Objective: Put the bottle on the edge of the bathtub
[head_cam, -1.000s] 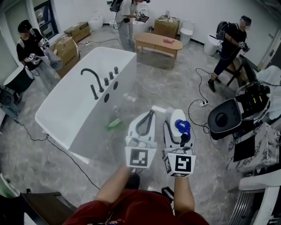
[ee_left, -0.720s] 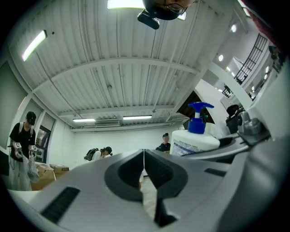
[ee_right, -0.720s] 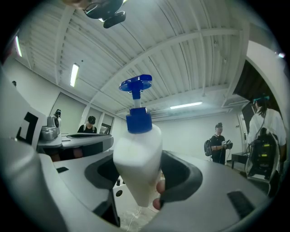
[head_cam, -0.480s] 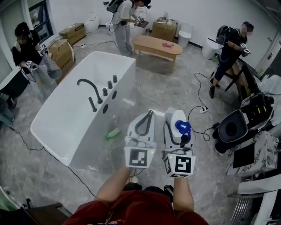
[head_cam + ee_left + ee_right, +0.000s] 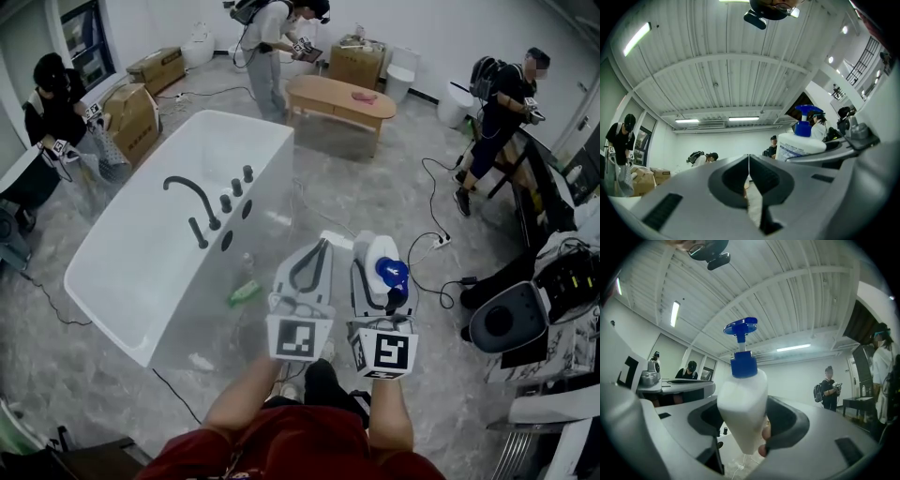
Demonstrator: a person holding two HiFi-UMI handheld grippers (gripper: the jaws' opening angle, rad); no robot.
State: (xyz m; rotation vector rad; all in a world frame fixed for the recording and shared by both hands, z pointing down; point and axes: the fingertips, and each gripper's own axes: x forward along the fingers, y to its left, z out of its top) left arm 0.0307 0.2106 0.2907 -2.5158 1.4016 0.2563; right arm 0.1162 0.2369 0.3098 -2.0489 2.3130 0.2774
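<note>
A white pump bottle (image 5: 382, 261) with a blue pump head stands upright between the jaws of my right gripper (image 5: 375, 247), which is shut on its body. In the right gripper view the bottle (image 5: 742, 413) fills the gap between the pads. My left gripper (image 5: 317, 246) sits just left of it, jaws shut on nothing; their tips meet in the left gripper view (image 5: 749, 159), where the bottle (image 5: 799, 146) shows at the right. The white bathtub (image 5: 274, 169) with a black faucet (image 5: 194, 195) lies ahead and to the left, apart from both grippers.
A green object (image 5: 246, 292) lies by the tub's near side. Cables (image 5: 433, 239) run over the floor at the right, near a black-and-white toilet (image 5: 511, 323). A wooden table (image 5: 339, 96) and cardboard boxes (image 5: 133, 112) stand farther off. Three people stand around the room.
The toilet and floor at the right have slid toward the lower edge of the head view. Both grippers keep the same pose, with the bottle still held.
</note>
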